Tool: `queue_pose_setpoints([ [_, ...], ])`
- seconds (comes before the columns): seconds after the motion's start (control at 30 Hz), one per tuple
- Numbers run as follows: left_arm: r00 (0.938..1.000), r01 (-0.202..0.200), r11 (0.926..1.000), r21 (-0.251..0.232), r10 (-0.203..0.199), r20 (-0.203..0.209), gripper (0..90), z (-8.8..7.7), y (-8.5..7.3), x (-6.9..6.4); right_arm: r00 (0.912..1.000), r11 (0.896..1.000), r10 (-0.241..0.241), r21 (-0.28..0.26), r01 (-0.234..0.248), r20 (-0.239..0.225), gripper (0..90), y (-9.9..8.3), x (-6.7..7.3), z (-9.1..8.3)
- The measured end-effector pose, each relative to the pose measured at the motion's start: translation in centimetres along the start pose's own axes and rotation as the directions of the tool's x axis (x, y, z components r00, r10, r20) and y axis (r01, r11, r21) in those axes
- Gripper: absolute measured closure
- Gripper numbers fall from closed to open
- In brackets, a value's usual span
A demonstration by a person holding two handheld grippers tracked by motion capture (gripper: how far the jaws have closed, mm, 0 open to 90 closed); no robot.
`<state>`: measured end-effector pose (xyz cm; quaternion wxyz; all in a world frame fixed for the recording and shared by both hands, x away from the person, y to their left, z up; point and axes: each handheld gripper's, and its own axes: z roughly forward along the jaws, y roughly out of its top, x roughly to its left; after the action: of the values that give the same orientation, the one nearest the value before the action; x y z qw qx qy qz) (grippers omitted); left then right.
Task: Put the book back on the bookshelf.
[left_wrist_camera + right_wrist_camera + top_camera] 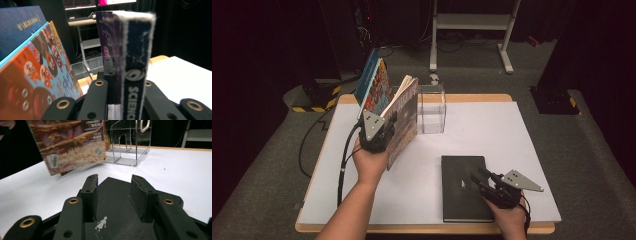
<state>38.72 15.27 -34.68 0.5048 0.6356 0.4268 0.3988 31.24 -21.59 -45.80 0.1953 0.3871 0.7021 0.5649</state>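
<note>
The science book [404, 117] stands tilted, lifted off the white table [532, 145], between the leaning picture books [373, 85] and the clear acrylic stand [432, 109]. The left gripper [384, 131], its forearm raised, clamps the book's spine. The right gripper [479, 180] rests over the black book [462, 192], its jaws parted and holding nothing.

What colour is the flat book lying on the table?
Black, with a tiny white figure on its cover; it shows best in the right gripper view.
</note>
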Motion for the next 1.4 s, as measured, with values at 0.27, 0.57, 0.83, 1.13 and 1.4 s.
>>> queue_pose_setpoints([
  [0.27, 0.9980, -0.001, 1.0000, -0.004, 0.000, -0.063, 83.8, 3.5, 0.8, -0.4, 0.9999, 1.000, 0.009, -0.006, -0.009, -0.006, 57.7, 0.0, 0.0, -0.1],
  [0.57, 0.9921, 0.009, 0.9999, -0.012, -0.011, -0.125, 83.8, 7.0, 1.2, -0.2, 0.9997, 1.000, 0.022, -0.003, -0.022, -0.011, 57.8, -0.1, -0.2, 0.0],
  [0.83, 0.9832, 0.079, 0.9966, -0.022, -0.082, -0.163, 83.8, 9.5, 0.8, 1.0, 0.9995, 1.000, 0.029, -0.008, -0.029, -0.014, 57.7, -0.1, -0.4, -0.1],
  [1.13, 0.9785, 0.070, 0.9967, -0.040, -0.077, -0.191, 83.7, 11.0, 0.2, 1.0, 0.9989, 0.999, 0.039, -0.002, -0.039, -0.025, 57.8, -0.2, -0.4, 0.1],
  [1.4, 0.9771, 0.058, 0.9972, -0.046, -0.066, -0.202, 83.6, 11.7, -0.3, 0.7, 0.9989, 0.999, 0.039, 0.001, -0.039, -0.026, 57.8, -0.3, -0.4, 0.2],
])
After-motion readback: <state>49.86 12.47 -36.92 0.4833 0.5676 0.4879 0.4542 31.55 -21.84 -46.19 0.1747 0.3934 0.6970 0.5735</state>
